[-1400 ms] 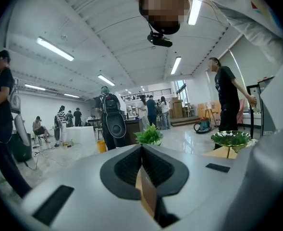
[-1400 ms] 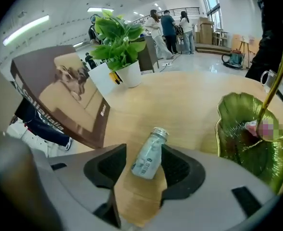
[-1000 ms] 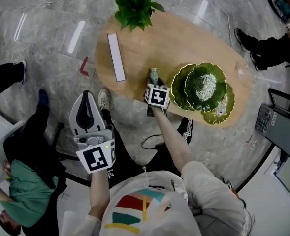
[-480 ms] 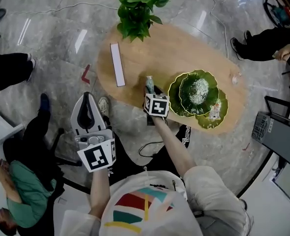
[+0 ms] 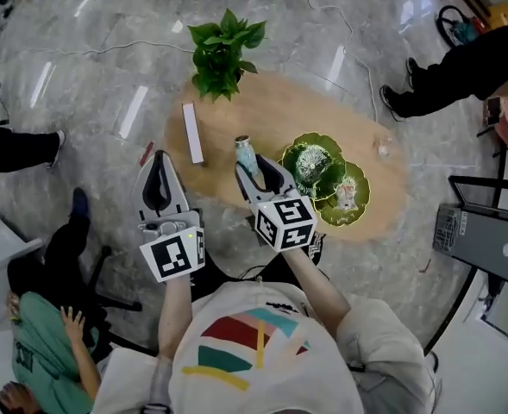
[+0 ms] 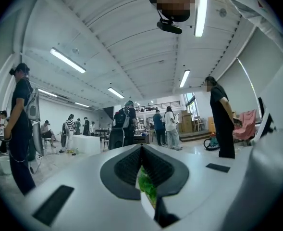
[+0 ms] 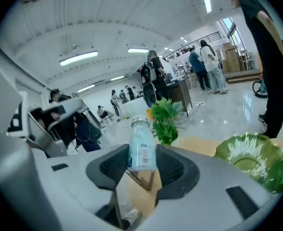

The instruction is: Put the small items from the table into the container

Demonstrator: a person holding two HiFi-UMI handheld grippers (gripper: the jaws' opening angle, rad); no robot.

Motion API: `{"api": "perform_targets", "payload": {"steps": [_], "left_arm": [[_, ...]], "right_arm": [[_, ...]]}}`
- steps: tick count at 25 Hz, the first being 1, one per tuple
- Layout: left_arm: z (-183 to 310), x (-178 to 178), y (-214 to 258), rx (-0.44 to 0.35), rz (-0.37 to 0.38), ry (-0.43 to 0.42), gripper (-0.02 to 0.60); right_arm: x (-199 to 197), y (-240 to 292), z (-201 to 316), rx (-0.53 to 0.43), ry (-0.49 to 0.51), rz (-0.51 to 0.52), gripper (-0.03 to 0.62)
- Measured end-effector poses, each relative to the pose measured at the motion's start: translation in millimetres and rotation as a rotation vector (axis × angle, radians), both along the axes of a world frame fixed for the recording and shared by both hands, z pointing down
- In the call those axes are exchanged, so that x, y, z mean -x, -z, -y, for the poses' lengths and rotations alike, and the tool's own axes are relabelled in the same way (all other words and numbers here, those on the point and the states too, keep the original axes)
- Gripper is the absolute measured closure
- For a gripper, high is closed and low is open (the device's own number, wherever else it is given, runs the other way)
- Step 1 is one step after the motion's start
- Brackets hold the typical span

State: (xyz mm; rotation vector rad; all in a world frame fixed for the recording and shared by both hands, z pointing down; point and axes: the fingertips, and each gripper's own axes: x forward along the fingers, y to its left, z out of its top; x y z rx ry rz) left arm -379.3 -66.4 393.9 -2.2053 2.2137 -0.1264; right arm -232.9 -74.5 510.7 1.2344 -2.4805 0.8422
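A small clear bottle (image 5: pixel 244 153) with a metal cap and a pale label is held upright above the near edge of the oval wooden table (image 5: pixel 383 205); my right gripper (image 5: pixel 254 169) is shut on it. In the right gripper view the bottle (image 7: pixel 142 141) stands between the dark pads (image 7: pixel 172 165). Right of it lie stacked green leaf-shaped dishes (image 5: pixel 316 164) (image 7: pixel 252 158); a small pale item (image 5: pixel 346 195) sits on the lower dish. My left gripper (image 5: pixel 159 159) hovers off the table's left side, shut and empty, its tips meeting (image 6: pixel 141 146).
A potted green plant (image 5: pixel 222 52) stands at the table's far left end, with a flat white box (image 5: pixel 192 133) beside it. A small clear object (image 5: pixel 381 147) rests near the right end. People stand and sit around on the marble floor (image 5: pixel 81 76).
My right gripper has risen from the table edge with the bottle in it, coming closer to the camera. The left gripper rose a little. The table looks smaller and farther away.
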Motion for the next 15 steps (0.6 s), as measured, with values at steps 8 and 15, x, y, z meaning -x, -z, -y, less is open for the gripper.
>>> {"api": "perform_targets", "payload": {"steps": [8,15], "left_arm": [[13.1,-74.0,43.3,-0.078,-0.028,-0.144,0.572],[17.5,-111.9,49.5,-0.088,-0.014,-0.226,0.572]], "right_arm": [[-79.0,108.5,-13.8,-0.155,-0.122,0.083,0.409],[-118.0,119.0,-19.7,-0.210,-0.212,0.037,0.408]]}}
